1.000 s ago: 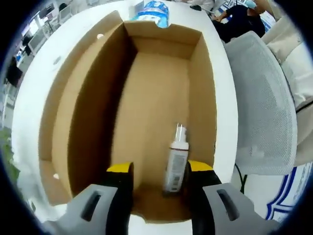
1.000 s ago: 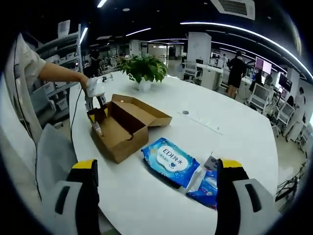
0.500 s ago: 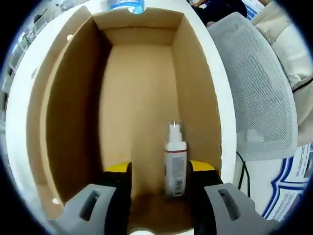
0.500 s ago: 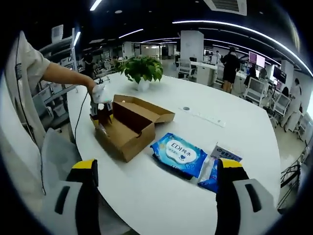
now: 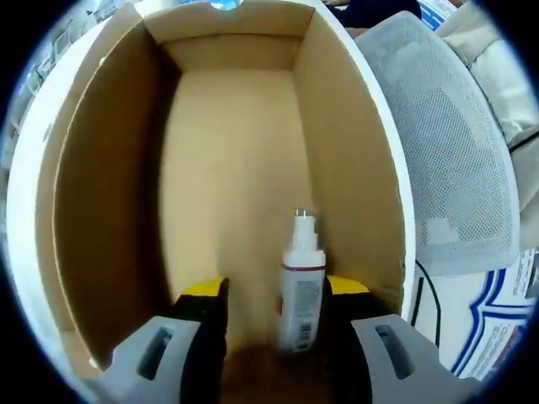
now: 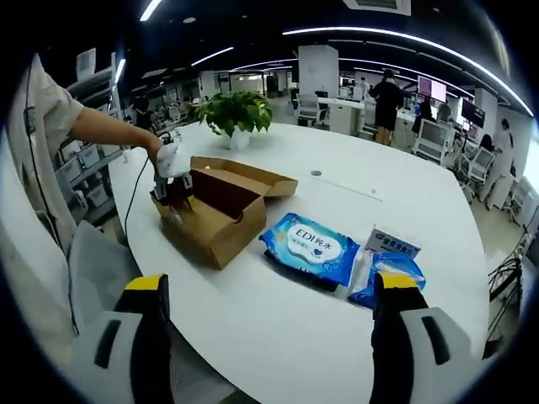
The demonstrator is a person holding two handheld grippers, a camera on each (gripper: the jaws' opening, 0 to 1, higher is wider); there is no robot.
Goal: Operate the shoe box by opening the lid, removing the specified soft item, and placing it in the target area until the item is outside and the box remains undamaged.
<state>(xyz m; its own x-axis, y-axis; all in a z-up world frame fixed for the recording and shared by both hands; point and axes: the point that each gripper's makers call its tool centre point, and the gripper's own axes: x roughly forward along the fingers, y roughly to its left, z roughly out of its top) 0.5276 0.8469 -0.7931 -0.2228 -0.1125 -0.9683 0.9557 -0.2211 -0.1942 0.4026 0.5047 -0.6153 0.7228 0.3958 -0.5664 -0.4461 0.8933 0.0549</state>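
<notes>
Left gripper view: left gripper (image 5: 275,295) reaches into the open shoe box (image 5: 101,194), jaws wide, flanking but not yet clamping the spray bottle (image 5: 300,286) at lower centre.
Right gripper view: right gripper (image 6: 269,295) spread wide, idle above the bench (image 6: 278,337); wipes packs (image 6: 316,250) lie right of the box, centre frame.

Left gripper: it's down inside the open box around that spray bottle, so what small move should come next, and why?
Probably close the left gripper on the spray bottle. The bottle lies on the floor of the open box between the open jaws, nearer the right one, so a gentle squeeze should grip it before lifting.
</notes>
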